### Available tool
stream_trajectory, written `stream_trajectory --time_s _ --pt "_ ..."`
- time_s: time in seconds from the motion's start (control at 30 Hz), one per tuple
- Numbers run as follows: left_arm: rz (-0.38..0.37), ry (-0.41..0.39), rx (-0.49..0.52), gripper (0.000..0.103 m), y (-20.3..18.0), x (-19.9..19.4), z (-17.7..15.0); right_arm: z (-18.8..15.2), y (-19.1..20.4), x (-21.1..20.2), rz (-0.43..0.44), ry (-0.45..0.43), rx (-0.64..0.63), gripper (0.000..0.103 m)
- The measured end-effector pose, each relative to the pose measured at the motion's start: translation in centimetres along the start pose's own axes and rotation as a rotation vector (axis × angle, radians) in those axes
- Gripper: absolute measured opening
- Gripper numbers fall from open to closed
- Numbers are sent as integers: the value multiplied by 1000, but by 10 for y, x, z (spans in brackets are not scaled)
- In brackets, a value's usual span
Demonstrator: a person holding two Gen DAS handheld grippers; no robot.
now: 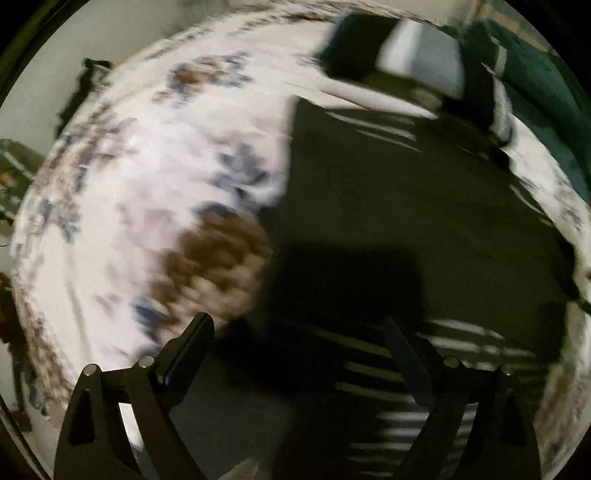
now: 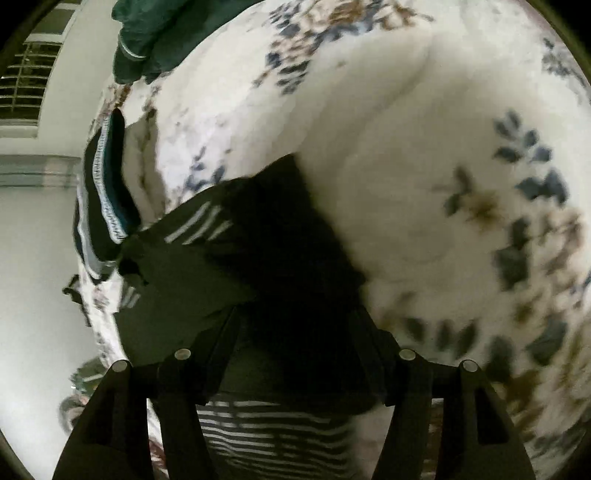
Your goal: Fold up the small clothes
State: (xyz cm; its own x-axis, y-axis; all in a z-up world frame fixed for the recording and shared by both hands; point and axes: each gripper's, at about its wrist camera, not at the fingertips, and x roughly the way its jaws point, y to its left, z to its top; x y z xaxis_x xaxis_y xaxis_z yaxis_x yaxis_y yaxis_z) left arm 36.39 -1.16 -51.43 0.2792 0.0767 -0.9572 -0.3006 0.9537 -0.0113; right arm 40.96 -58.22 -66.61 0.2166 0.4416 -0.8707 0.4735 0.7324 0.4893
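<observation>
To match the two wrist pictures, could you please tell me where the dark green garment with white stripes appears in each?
Left wrist: dark green garment with white stripes fills the centre and right.
Right wrist: lower centre-left, running under the tool.
Shared landmark: white floral bedspread beneath it.

Dark garment (image 1: 406, 192) with white stripes, white bedspread (image 2: 406, 147) with blue-and-brown flowers, teal clothes (image 2: 155, 33)

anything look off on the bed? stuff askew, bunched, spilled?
Nothing spilled or damaged. The dark garment with white stripes lies flat on the floral bedspread. Beyond it, a dark green cloth sits crumpled at the bed's edge. Motion blur hides finer detail.
</observation>
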Motion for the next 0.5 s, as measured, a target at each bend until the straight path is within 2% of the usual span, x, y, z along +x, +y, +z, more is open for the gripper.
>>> stream_trajectory --time_s 0.07,0.17,0.2,0.27,0.3,0.37,0.4,0.43,0.5 --pt "-42 8 48 93 -31 2 -4 -4 29 14 29 8 -88 64" --pt "-64 0 134 93 -70 9 -3 -9 58 45 7 19 -222 64" --pt "-65 2 157 93 -79 11 -1 -10 61 58 -21 28 -243 63" --pt "-72 5 192 93 -94 15 0 -21 53 90 -136 120 -261 59" --pt "-73 3 207 93 -99 15 -1 -27 51 94 -146 148 -275 59" --pt "-61 -8 237 93 -105 18 1 -37 51 83 -121 179 -316 59" --pt "-48 -17 247 93 -106 19 2 -37 47 76 -79 224 -283 59" --pt "-36 -22 250 93 -106 22 4 -32 41 61 -9 231 -229 59" --pt "-19 -28 239 93 -105 26 8 -18 37 35 14 157 -207 59"
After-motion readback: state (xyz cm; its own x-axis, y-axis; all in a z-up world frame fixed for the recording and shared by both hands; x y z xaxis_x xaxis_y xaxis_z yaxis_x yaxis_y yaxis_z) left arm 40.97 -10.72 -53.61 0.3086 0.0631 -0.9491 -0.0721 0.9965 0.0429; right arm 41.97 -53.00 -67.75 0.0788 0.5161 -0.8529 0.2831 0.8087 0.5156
